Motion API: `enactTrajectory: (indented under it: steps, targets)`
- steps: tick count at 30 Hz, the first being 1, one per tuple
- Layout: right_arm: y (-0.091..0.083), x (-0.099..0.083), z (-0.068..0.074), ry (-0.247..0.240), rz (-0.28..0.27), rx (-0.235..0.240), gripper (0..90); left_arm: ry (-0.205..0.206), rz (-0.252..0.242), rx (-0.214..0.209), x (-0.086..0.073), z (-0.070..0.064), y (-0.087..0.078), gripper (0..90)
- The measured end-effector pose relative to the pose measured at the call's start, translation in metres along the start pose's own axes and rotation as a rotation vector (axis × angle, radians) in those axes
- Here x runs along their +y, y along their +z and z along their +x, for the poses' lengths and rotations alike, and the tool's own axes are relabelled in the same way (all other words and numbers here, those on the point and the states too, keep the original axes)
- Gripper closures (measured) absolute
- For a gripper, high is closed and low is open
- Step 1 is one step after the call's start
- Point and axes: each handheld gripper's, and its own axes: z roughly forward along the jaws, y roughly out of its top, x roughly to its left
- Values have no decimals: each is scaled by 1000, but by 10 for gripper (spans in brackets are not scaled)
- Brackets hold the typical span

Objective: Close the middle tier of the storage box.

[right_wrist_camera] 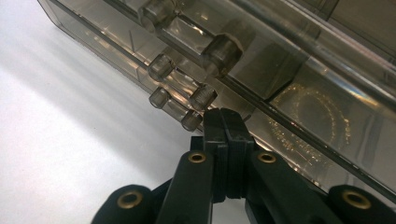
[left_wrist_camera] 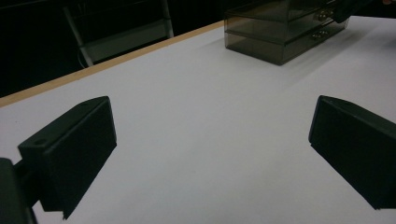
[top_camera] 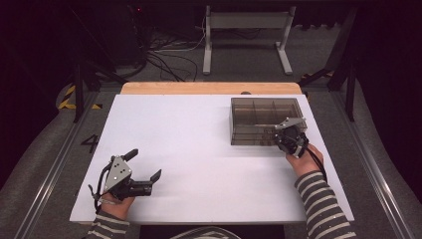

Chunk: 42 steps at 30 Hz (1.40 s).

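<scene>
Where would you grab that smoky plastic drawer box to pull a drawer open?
Probably by a knob on the box front, coming straight in from the person's side. The knobs stick out as short clear cylinders, giving two jaws something to pinch. The right hand-held gripper, jaws shut, sits just below one knob.

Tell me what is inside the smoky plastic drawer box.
Through the top of the drawer box, dividers show with nothing visible between them. In the right gripper view a ring-shaped thing shimmers behind the front; its kind is unclear. The right gripper covers part.

White table [top_camera: 199, 149], floor cables [top_camera: 164, 55], metal stand [top_camera: 247, 22]
</scene>
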Motion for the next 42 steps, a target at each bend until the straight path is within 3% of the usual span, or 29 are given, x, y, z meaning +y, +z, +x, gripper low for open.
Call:
enactTrajectory:
  steps: [7,12,25,33,42]
  targets:
    - [-3,-1,2,-19,-1,-16,897,-4,0,-1,0,1,0,16]
    - [-14,-4,2,3,-32,0,872,-6,3,-3,0,1,1,16]
    - [-39,-4,7,-2,-112,28,811,-16,8,-6,0,1,-1,17]
    - [-56,-6,13,-11,-207,89,663,-14,10,-8,0,1,-2,17]
    - [-73,-12,26,-48,-346,220,379,-23,8,-13,0,1,-3,16]
